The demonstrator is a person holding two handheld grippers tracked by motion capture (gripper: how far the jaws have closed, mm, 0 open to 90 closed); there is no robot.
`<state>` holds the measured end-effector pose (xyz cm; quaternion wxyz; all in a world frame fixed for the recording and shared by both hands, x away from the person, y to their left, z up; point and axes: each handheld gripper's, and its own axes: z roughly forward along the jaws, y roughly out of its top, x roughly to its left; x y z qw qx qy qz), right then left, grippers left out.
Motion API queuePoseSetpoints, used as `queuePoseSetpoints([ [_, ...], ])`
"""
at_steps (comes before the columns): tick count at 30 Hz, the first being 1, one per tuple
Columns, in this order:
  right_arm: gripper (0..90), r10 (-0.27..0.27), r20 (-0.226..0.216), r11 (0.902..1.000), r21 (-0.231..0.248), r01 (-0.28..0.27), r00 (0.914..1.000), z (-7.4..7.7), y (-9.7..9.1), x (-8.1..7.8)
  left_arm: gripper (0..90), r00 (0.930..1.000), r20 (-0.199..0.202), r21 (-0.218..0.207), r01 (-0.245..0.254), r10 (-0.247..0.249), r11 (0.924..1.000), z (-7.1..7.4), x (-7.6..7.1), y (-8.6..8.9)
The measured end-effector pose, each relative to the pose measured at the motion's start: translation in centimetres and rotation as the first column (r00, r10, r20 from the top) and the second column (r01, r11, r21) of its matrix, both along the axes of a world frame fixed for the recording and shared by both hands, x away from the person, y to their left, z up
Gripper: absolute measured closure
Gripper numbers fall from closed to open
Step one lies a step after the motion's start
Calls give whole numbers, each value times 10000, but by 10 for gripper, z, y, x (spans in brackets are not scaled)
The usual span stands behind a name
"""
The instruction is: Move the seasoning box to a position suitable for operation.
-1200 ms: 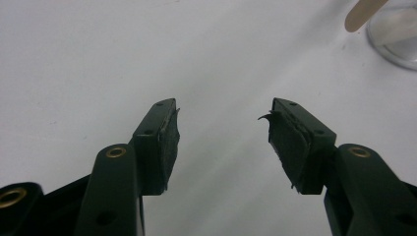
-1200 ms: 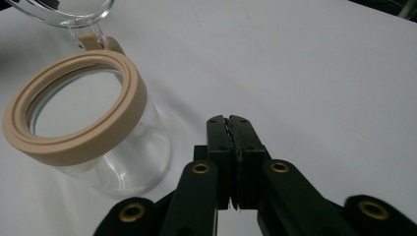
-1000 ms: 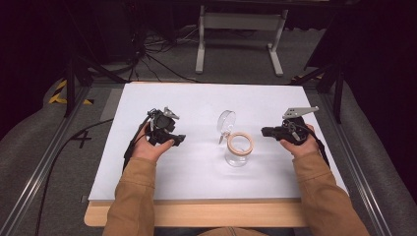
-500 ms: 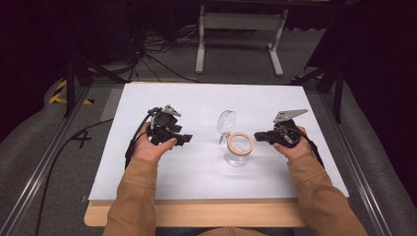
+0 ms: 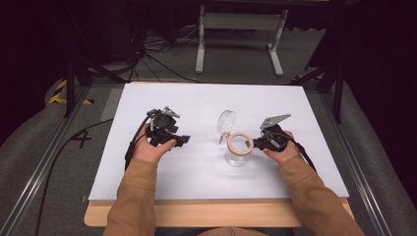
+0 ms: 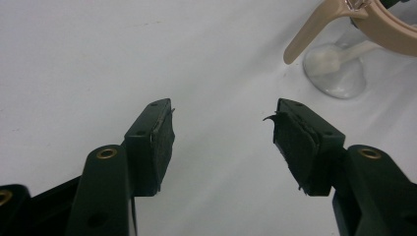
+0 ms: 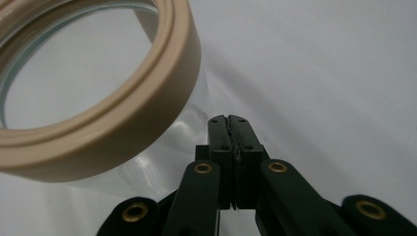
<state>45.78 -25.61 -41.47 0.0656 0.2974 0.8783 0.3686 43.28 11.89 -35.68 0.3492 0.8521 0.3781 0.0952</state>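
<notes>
Right gripper: held in the person's right hand at the right of the white table top, its tip just beside the tan collar of a clear glass jar. In the right gripper view the two black jaws are pressed flat together with nothing between them, having just finished closing; the pads sit just under and beside the collar, and whether they touch the glass cannot be told.

Left gripper: held in the person's left hand left of centre, pointing toward the jar and well apart from it. In the left gripper view the jaws stand spread wide over bare table, having just opened further; the pads hold nothing.

Jar: stands upright near the middle of the table, between the two grippers and much closer to the right one. Its mouth is open, ringed by the tan collar.

Lid: a clear glass lid is swung back on its hinge at the far side of the jar, tilted up.

Clasp: a tan lever hangs from the collar, seen in the left gripper view above the jar's round base.

Sleeves: tan sleeves cover both forearms, coming in from the near edge.
</notes>
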Motion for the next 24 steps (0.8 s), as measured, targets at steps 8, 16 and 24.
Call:
queuePoseSetpoints([
  [8,895,59,-112,10000,-21,-59,9999,-1,0,0,394,9994,229,244,-268,262,9993,-2,0,3],
  [16,895,258,-36,9992,-306,-259,9997,2,2,-7,404,9987,391,235,-348,338,9991,-3,3,5],
  [24,895,623,-34,9963,-597,-624,9981,5,9,-20,529,9989,-171,-82,447,-448,9990,-2,11,0],
])
